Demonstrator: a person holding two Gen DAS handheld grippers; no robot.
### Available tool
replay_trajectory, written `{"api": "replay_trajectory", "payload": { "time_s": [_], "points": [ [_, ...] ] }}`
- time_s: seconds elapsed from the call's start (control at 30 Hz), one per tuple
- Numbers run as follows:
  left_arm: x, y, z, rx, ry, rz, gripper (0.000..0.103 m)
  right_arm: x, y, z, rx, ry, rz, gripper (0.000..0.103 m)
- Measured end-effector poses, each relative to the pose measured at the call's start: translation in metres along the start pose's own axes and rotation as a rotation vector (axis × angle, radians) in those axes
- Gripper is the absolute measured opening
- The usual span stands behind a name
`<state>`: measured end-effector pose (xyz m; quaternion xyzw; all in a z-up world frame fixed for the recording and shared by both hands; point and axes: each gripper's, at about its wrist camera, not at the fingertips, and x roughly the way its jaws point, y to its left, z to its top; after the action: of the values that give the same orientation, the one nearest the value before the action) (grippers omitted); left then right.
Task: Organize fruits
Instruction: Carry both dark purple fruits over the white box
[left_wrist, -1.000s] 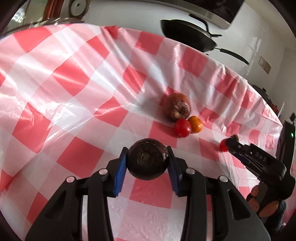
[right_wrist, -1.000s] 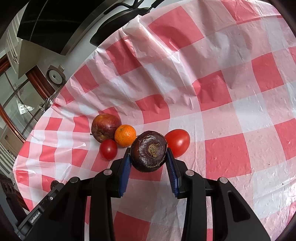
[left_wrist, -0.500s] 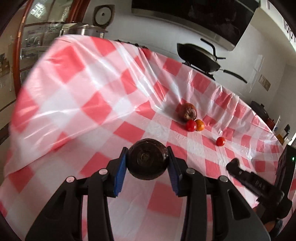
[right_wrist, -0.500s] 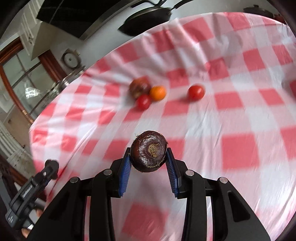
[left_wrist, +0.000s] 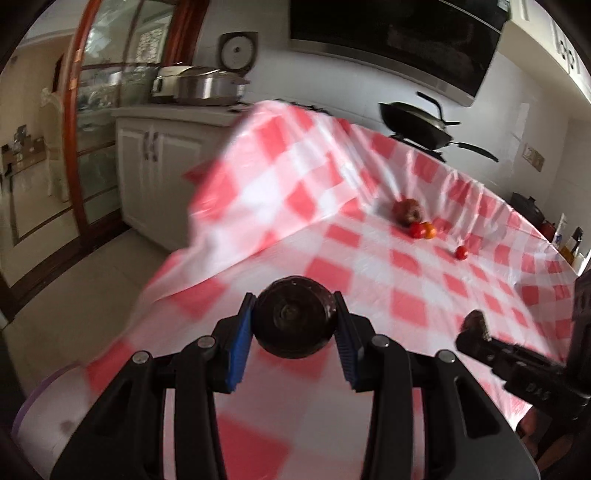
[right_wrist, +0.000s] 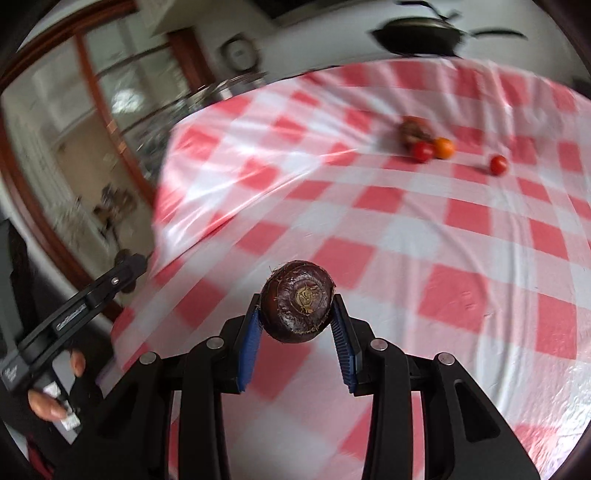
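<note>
A dark round fruit (left_wrist: 293, 317) is clamped between the blue pads of the left gripper (left_wrist: 293, 332), clear of the bench (left_wrist: 406, 280). A second dark fruit (right_wrist: 297, 306) is gripped likewise by the right gripper (right_wrist: 297, 325), stem scar facing the camera. Both pairs of fingers are closed on their loads; neither fruit rests on the cloth.

Far across the checked cloth a brown fruit (right_wrist: 413, 129), a tomato (right_wrist: 423, 151) and an orange (right_wrist: 443, 147) are grouped, touching or nearly so. A lone tomato (right_wrist: 498, 164) lies apart to their right.

Both fruits are judged to be in carry, well away from the group, near the bench's edge. No tray or bowl is seen, so the destination cannot be told. For a sound set-down, each fruit should be lowered until the cloth bears it before release, since round fruit may roll on the slick cloth or off the nearby edge.
</note>
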<state>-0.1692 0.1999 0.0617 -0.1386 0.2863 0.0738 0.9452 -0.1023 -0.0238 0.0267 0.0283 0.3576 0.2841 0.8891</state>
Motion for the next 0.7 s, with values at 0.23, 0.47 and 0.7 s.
{"api": "replay_trajectory", "payload": {
  "time_s": [0.23,0.47,0.7],
  "points": [
    [-0.039,0.072,-0.017,-0.070,-0.021,0.094,0.041,0.008,0.064,-0.023,-0.155,0.061,0.062,0.037],
    [-0.078,0.133,-0.033,-0.118,-0.042,0.191,0.041,0.014,0.133,-0.053,-0.341,0.133,0.149,0.037],
    [-0.092,0.198,-0.068,-0.215,0.017,0.268,0.041,0.022,0.205,-0.091,-0.550,0.205,0.244,0.037]
  ]
}}
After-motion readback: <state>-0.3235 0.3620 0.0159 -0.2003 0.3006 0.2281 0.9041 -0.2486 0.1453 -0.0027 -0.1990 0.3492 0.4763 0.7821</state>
